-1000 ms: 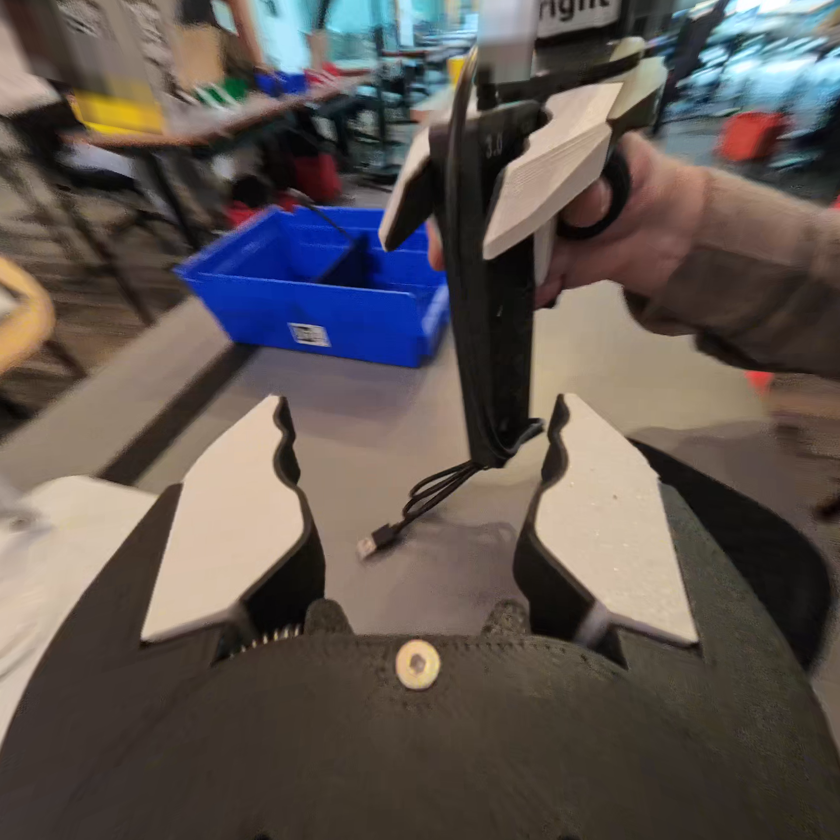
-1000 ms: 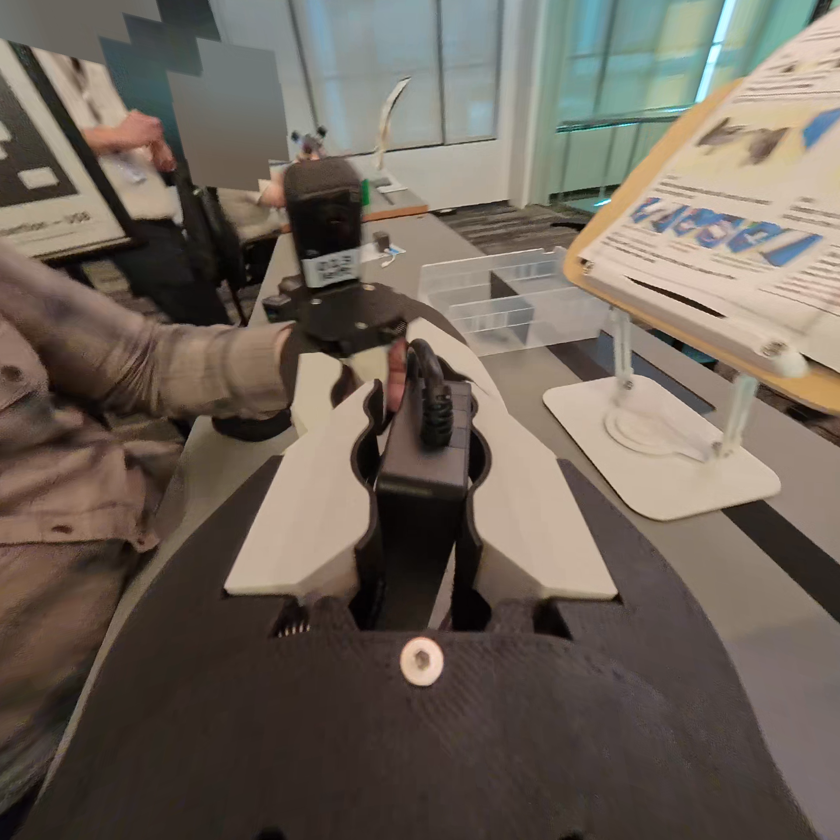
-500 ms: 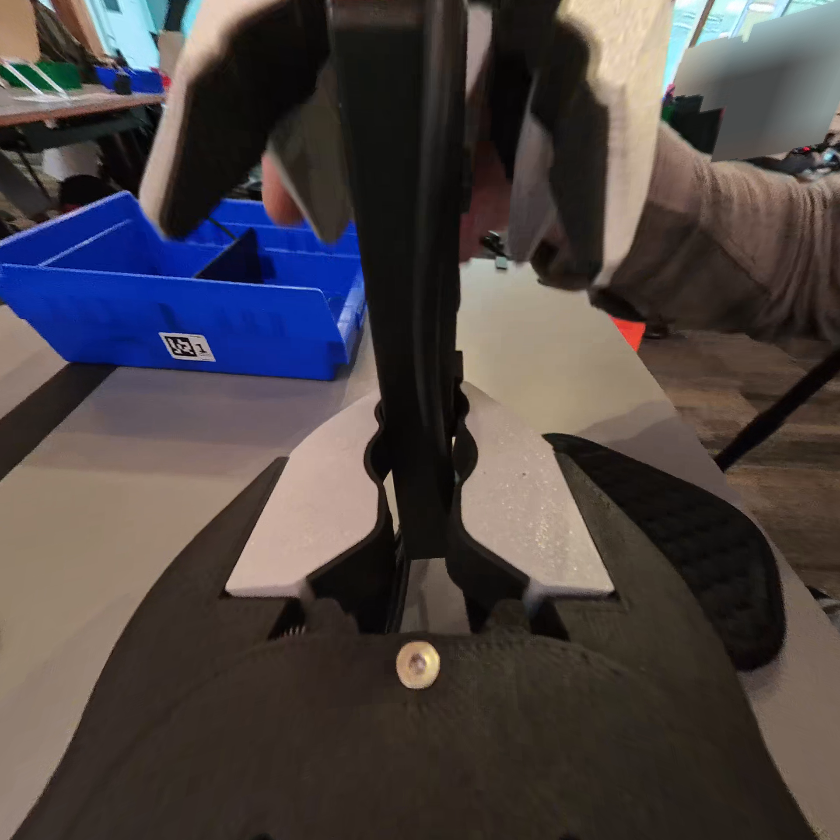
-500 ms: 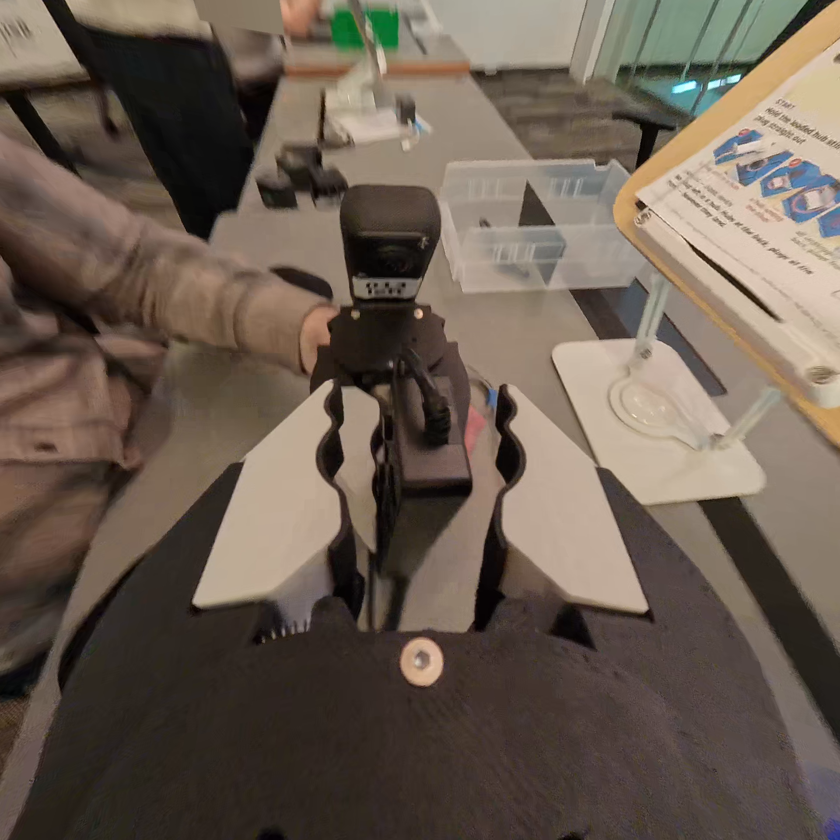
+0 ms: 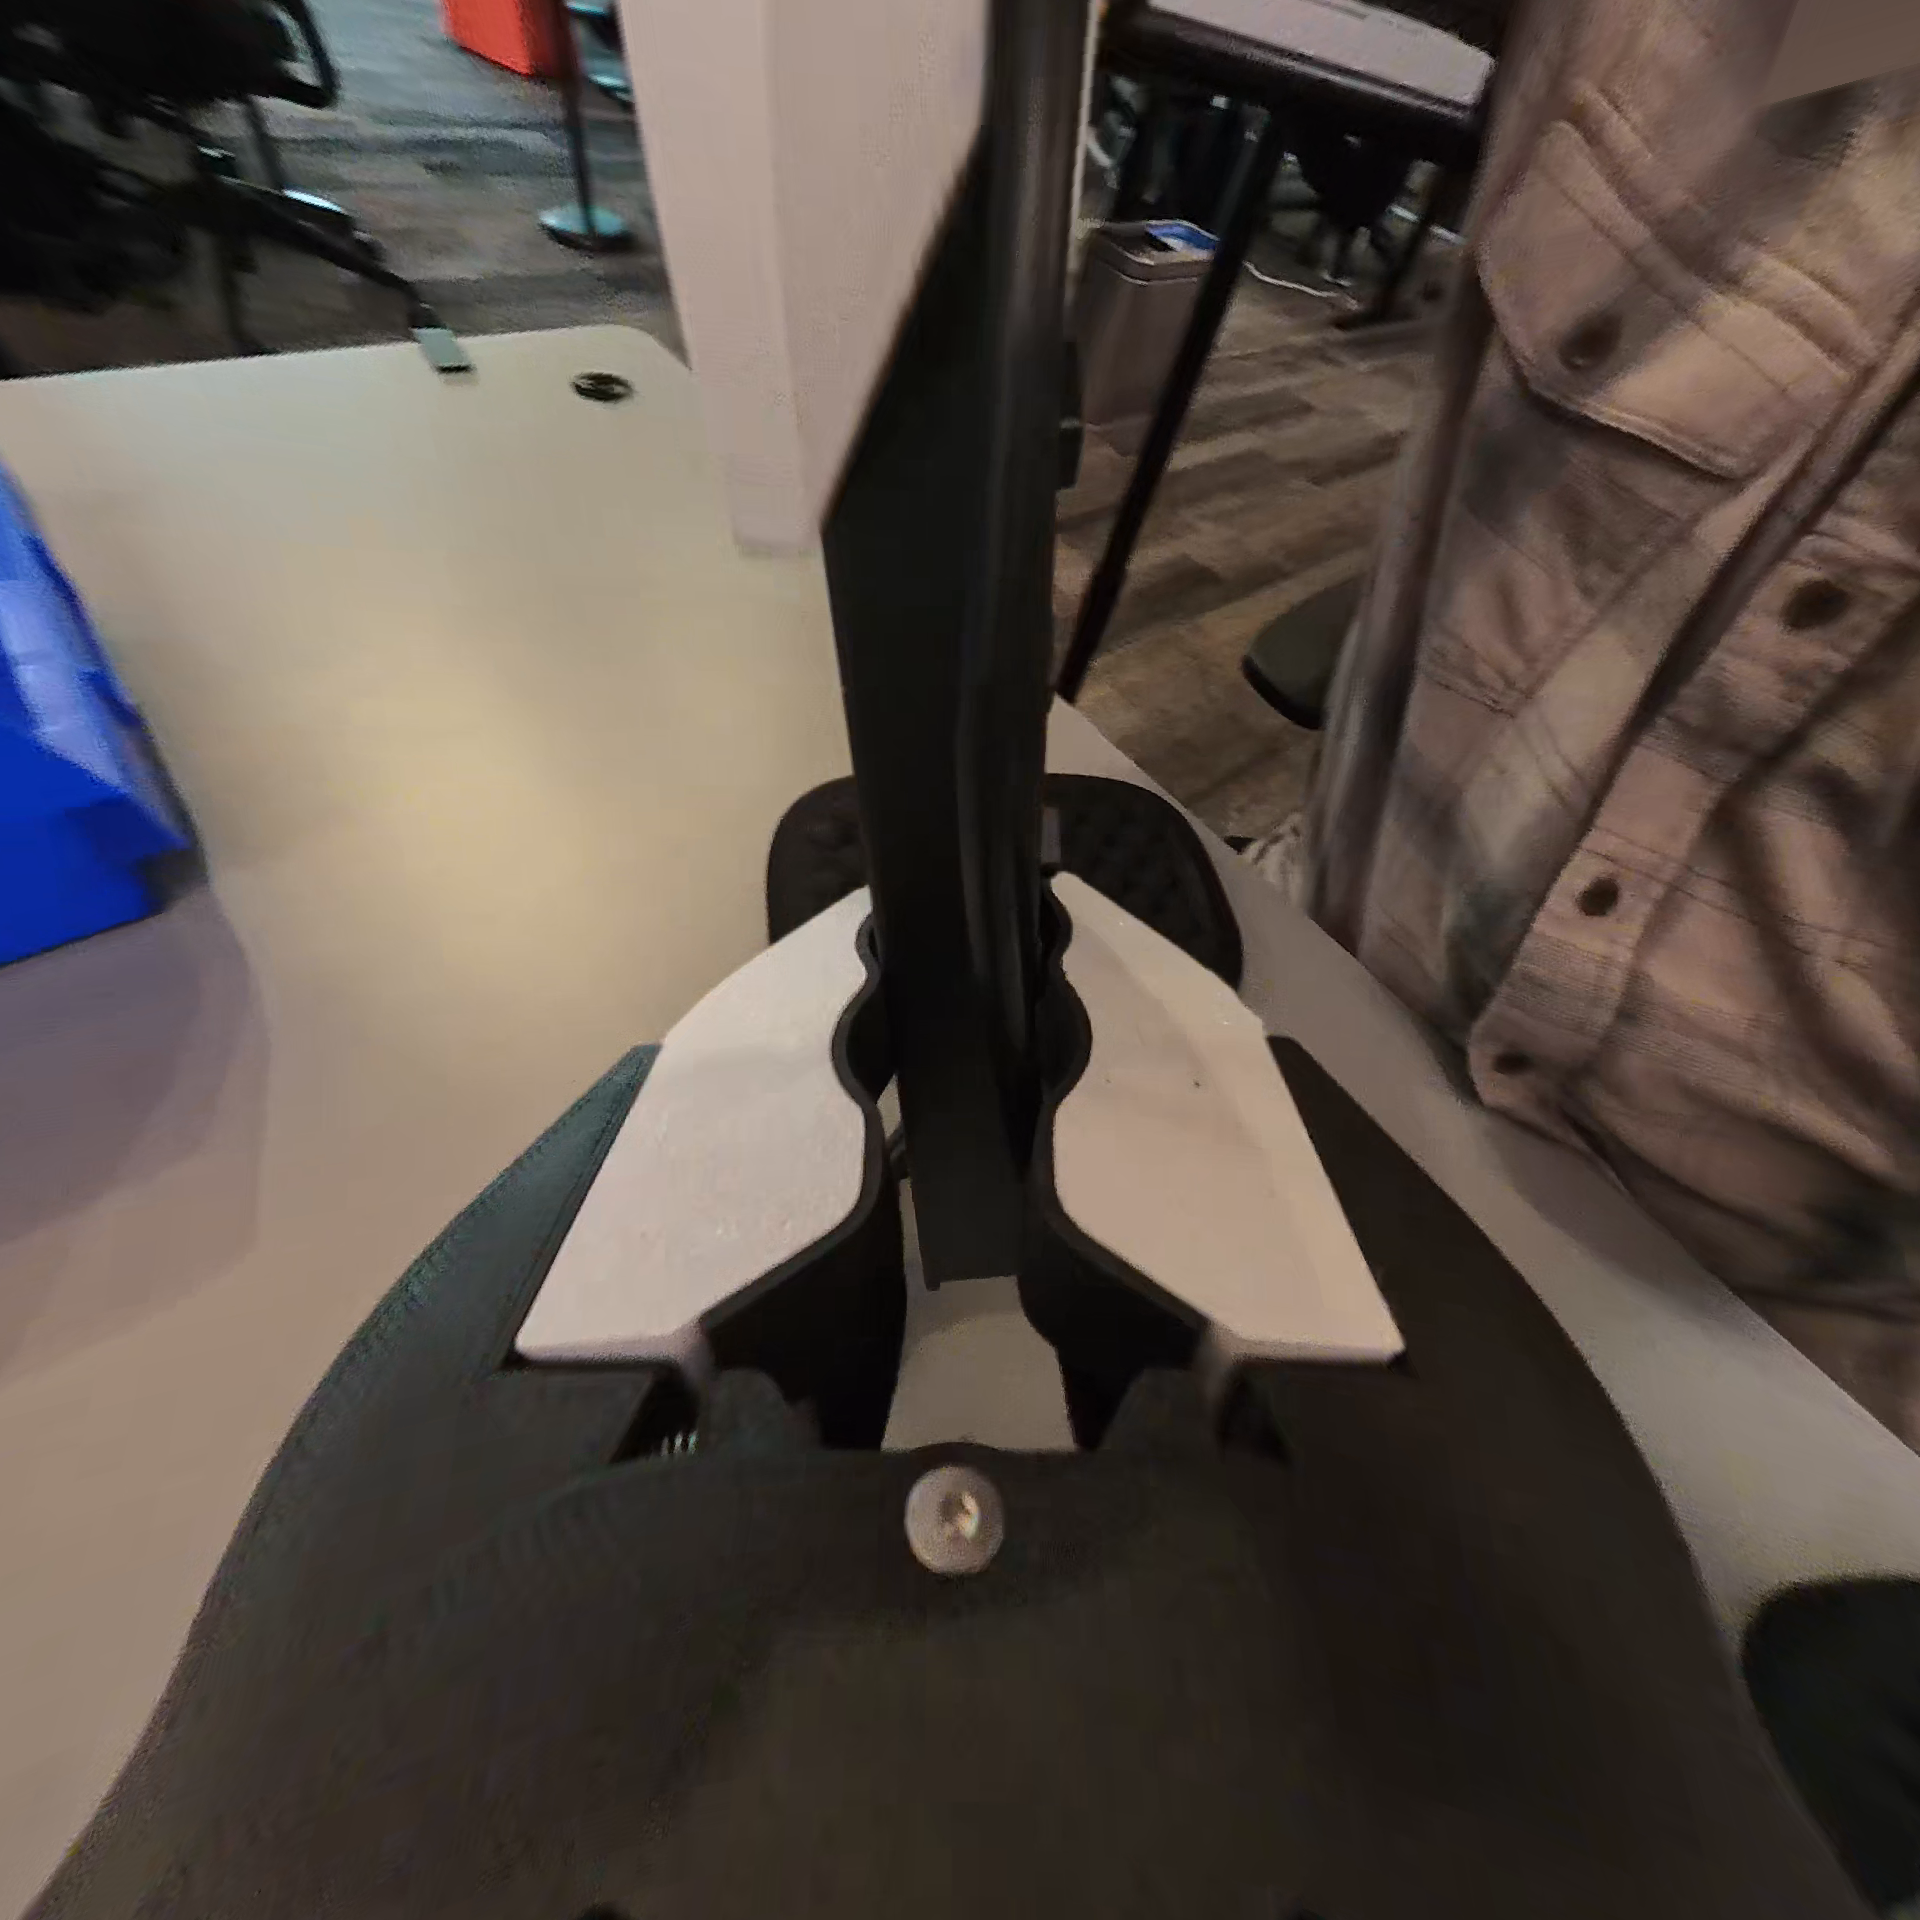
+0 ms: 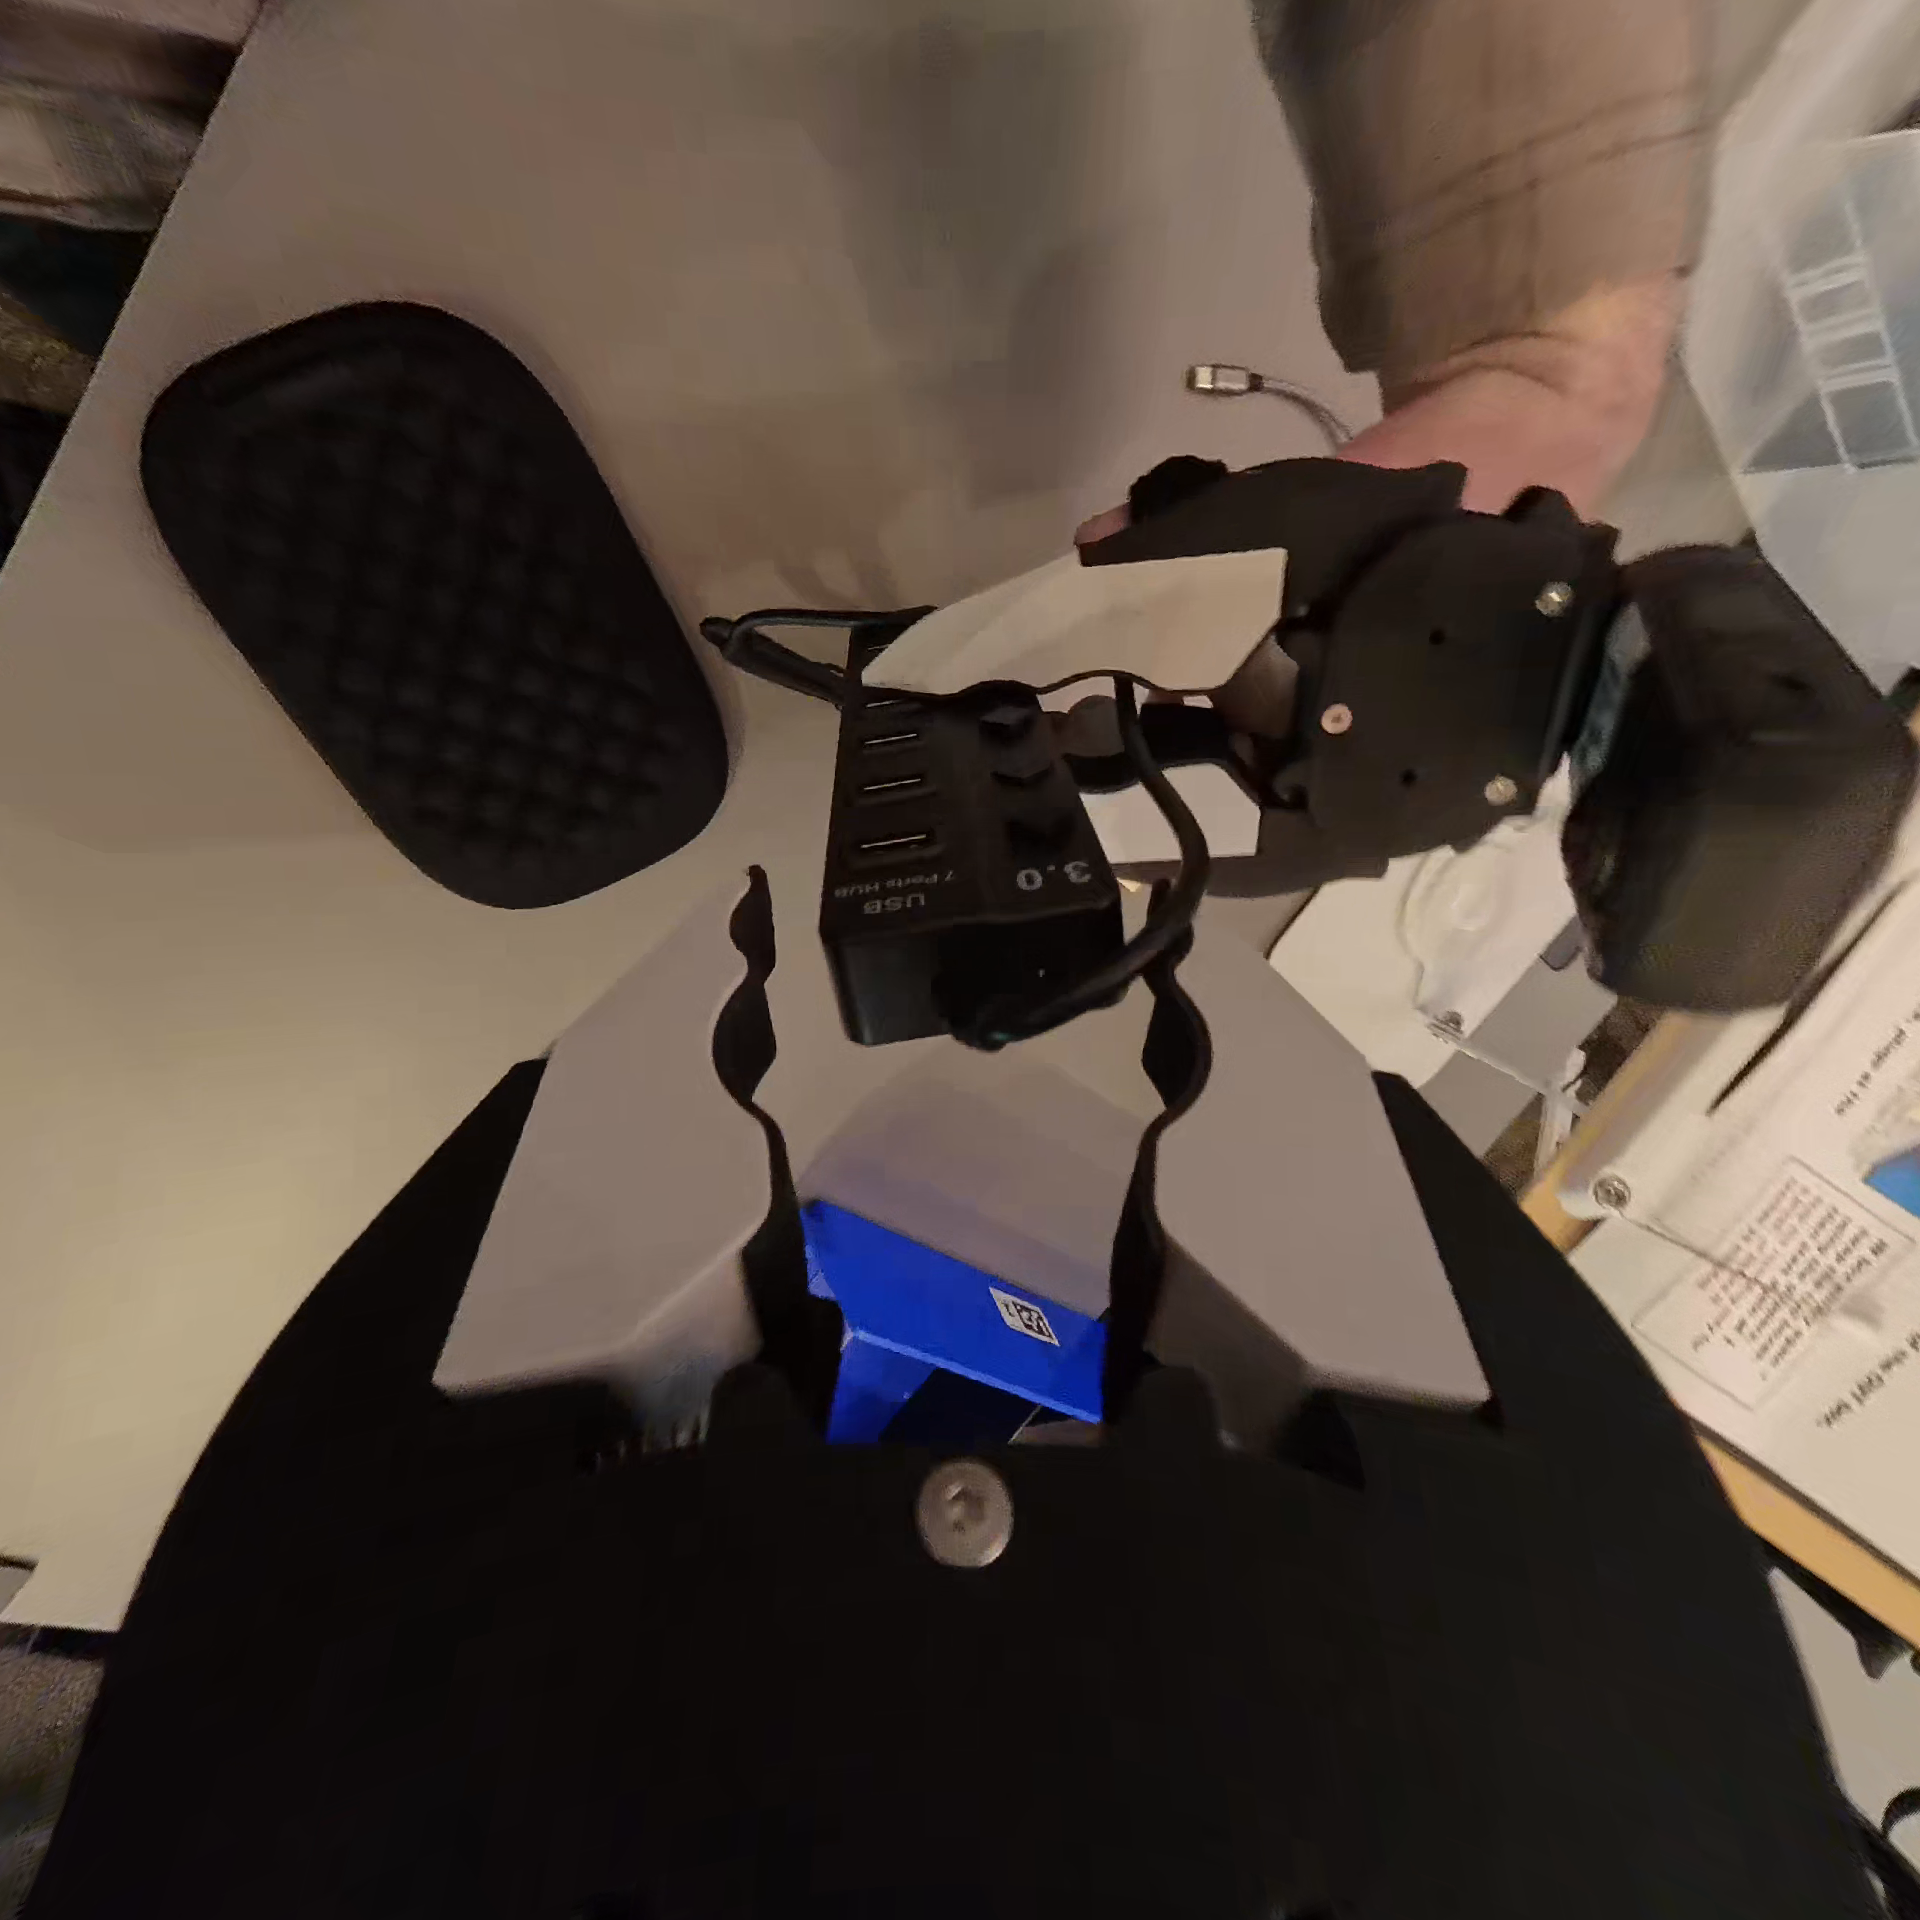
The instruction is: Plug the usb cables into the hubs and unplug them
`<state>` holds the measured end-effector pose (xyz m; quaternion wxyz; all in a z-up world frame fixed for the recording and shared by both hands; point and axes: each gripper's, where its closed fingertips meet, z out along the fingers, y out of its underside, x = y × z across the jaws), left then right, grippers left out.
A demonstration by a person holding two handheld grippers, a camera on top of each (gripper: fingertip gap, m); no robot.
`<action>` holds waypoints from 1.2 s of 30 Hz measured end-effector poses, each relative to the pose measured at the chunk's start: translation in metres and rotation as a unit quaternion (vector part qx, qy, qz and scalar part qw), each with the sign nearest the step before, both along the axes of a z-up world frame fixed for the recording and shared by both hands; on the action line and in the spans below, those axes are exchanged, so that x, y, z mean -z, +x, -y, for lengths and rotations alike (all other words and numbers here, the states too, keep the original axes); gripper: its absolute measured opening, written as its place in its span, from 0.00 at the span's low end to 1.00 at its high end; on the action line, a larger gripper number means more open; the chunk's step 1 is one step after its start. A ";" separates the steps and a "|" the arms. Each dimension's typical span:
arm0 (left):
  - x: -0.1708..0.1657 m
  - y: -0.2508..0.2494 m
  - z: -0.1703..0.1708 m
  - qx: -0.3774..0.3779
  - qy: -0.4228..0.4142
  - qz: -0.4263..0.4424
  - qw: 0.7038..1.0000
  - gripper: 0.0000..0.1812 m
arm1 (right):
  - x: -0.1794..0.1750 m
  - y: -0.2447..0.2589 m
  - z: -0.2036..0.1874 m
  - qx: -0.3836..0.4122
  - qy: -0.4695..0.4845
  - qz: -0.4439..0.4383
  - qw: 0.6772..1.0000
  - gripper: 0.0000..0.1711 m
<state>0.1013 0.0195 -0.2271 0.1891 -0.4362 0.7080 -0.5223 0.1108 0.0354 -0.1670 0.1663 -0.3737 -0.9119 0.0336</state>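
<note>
The black USB hub [image 6: 961, 831] is now sitting clamped in the left gripper [image 5: 961, 1029] instead of the right gripper [image 6: 961, 997], whose fingers [image 6: 623, 1174] are spreading apart and backing away from it above the table [image 6: 468, 187].

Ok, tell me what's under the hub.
Below the hub is bare table, with the black pad off to one side. Its underside is hidden.

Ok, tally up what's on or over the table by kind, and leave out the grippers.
USB hub: 1
Bins: 2, a blue bin and a clear bin
Black pad: 1
Loose silver-tipped cable: 1
Document stand: 1
Total: 6
</note>
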 end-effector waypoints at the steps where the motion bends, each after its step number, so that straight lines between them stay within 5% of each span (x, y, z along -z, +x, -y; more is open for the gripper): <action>1: 0.000 -0.001 0.003 0.015 -0.004 -0.002 1.000 0.13 | 0.005 -0.001 0.001 -0.005 0.001 0.009 1.000 0.42; 15: 0.007 0.000 0.019 0.102 -0.047 -0.026 0.993 0.13 | 0.040 -0.006 0.018 0.003 -0.079 0.049 0.996 0.36; 16: 0.006 0.002 0.016 0.086 -0.042 -0.023 0.995 0.13 | 0.040 -0.006 0.015 0.009 -0.074 0.047 0.996 0.36; 20: -0.006 -0.005 -0.015 -0.028 0.001 -0.009 1.000 0.41 | 0.031 0.001 0.006 0.039 -0.074 0.027 0.996 0.36; 27: -0.021 -0.090 -0.076 -0.226 0.163 -0.027 0.960 0.32 | 0.032 0.022 -0.008 0.080 -0.073 0.005 0.994 0.36; 33: 0.020 -0.107 -0.125 -0.336 0.269 -0.076 0.899 0.26 | 0.046 0.024 -0.008 0.099 -0.094 -0.014 0.991 0.36; 36: 0.058 -0.091 -0.133 -0.321 0.273 -0.114 0.900 0.31 | 0.051 0.024 -0.007 0.109 -0.100 -0.024 0.989 0.36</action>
